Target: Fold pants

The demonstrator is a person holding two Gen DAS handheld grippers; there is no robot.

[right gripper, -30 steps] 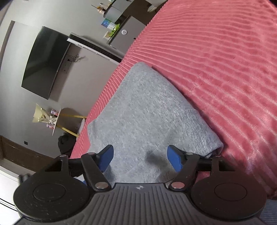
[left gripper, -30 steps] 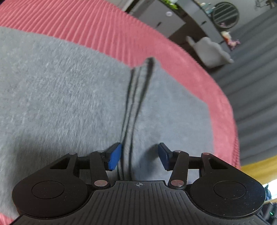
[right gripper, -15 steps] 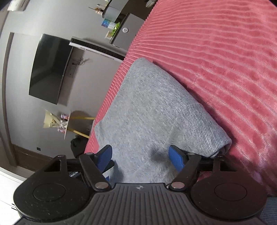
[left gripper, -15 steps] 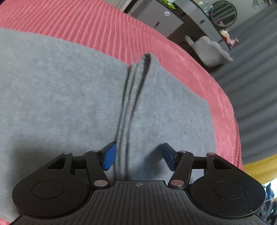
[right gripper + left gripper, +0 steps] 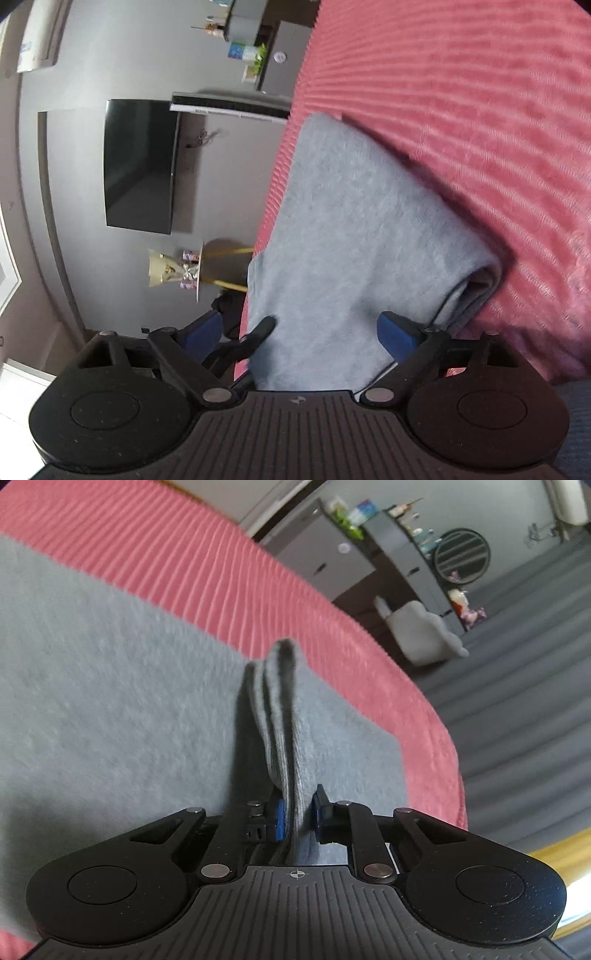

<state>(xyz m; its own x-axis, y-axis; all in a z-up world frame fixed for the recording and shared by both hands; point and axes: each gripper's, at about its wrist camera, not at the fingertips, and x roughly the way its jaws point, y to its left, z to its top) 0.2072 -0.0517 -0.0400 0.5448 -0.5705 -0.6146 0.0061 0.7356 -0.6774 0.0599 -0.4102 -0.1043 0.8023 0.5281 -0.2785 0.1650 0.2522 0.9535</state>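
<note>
Grey pants [image 5: 110, 686] lie folded on a ribbed red bedspread [image 5: 155, 550]. In the left wrist view my left gripper [image 5: 297, 814] is shut on a raised ridge of the pants' layered edge, the blue pads pinching the grey cloth, which stands up in a fold running away from the jaws. In the right wrist view the pants [image 5: 354, 221] lie along the bed's edge with a rolled fold at the right. My right gripper [image 5: 301, 330] is open and its jaws are opening wider; the cloth lies between them, untouched by the blue pads.
The red bedspread [image 5: 461, 110] drops off at the bed's edge beside the pants. Beyond stand a wall television [image 5: 140, 166], a small side table with a bouquet [image 5: 173, 269], grey cabinets [image 5: 325, 557] and a grey soft toy [image 5: 421, 631] on the floor.
My left gripper closed on the pants' layered edge and lifted it into a ridge. My right gripper spread wider and rolled, and the view tilted toward the wall.
</note>
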